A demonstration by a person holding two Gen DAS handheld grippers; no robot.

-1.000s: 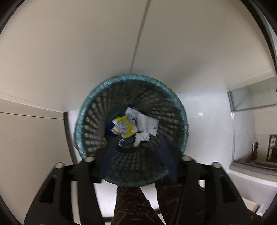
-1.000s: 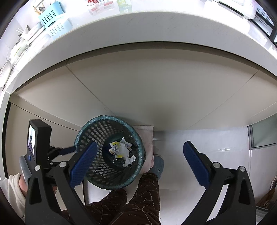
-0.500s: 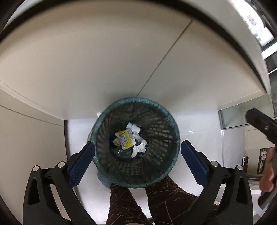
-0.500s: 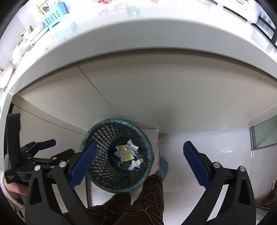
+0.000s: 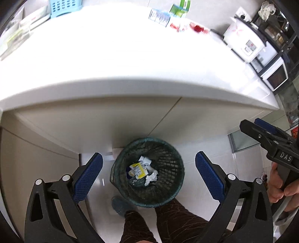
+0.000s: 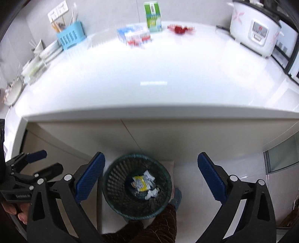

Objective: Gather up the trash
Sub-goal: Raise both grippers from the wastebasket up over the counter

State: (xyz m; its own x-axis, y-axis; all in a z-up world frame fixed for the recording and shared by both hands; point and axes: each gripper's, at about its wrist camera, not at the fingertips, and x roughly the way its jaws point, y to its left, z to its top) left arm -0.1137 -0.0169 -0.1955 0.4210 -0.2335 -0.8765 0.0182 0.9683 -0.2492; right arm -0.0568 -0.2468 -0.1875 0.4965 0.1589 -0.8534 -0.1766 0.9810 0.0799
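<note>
L wrist view: left gripper (image 5: 148,173) jaws spread wide, having just opened up, nothing btwn the pads; it looks steeply down at the mesh bin (image 5: 147,172) on the floor by the person's legs (image 5: 168,222). Trash already in the bin: yellow wrapper (image 5: 138,169), crumpled white paper (image 5: 151,177), a white scrap beside them. Right gripper's frame shows at the right edge, held in a hand (image 5: 278,183). White counter (image 5: 130,61) above, w/ more likely trash at its far side: red wrapper (image 5: 198,28), blue-white packs (image 5: 159,15), green carton (image 5: 180,8).

R wrist view: right gripper (image 6: 151,176) also wide, empty, pads either side of the bin (image 6: 137,187) in the frame but well above it. Same trash in the bin bottom. Counter (image 6: 149,78) clearer here: red wrapper (image 6: 180,29), packs (image 6: 133,36), carton (image 6: 152,15), rice cooker (image 6: 254,28), blue caddy (image 6: 71,37).

Judgement: drop looks done, next is fetching another piece. To do it well: keep jaws wide on approach, clear the counter edge before reaching fwd, take the flimsy red wrapper low & flat to the surface, pinch its bunched middle. Whether carton & packs are trash or stock can't tell – check first. Frames are blurred, so slow down before closing
</note>
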